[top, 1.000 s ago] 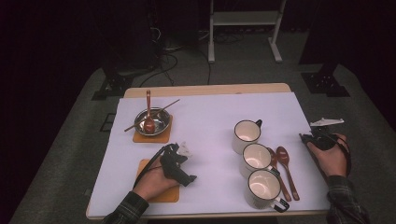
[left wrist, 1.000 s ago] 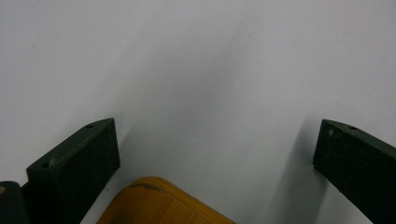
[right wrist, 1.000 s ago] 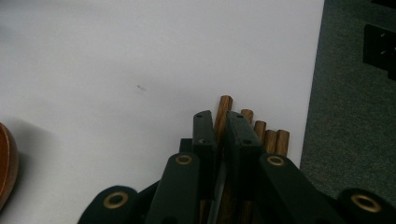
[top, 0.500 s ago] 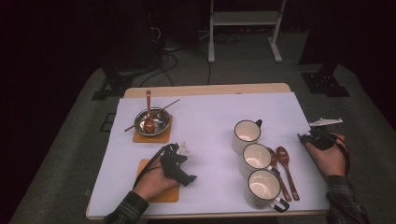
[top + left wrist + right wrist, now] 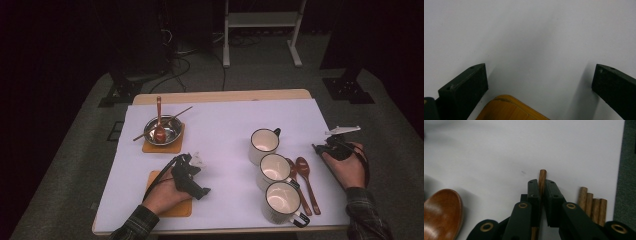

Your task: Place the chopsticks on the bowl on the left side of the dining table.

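Pinching a chopstick (image 5: 542, 181) between right gripper (image 5: 542, 192) jaws.

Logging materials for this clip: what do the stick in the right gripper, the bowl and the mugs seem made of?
The chopstick clamped in the right gripper looks like brown wood, matte with faint grain. The bowl seems polished metal, judging by its silvery reflections. The mugs look like glossy cream enamel or ceramic with dark rims.

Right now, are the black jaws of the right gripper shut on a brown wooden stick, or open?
Shut on it. In the right gripper view the right gripper's jaws press either side of one brown wooden stick, its tip poking out beyond them.
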Available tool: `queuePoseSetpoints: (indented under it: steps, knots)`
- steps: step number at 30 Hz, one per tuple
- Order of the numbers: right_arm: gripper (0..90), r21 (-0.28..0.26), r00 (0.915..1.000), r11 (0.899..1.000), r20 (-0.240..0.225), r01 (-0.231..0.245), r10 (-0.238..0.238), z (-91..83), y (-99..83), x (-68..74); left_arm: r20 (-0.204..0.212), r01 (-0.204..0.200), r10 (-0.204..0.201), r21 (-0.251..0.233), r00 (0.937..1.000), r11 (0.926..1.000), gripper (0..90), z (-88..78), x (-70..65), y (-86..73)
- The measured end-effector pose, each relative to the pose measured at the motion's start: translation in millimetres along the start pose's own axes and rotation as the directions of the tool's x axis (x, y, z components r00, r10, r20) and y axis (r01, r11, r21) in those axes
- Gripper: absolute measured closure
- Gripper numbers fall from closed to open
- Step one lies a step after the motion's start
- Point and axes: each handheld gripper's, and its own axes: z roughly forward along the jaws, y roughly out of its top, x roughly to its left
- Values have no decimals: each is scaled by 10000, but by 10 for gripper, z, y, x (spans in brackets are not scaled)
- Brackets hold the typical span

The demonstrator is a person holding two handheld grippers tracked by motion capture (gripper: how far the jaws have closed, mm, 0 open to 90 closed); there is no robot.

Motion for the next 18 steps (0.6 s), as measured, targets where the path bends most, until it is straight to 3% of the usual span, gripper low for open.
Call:
queuePoseSetpoints:
  steps: [18]
  knots:
    - [833,63,9957,9972,-552,749,-744,97,139,281,-1,2,-2,2,10000,10000,0,0,0,0]
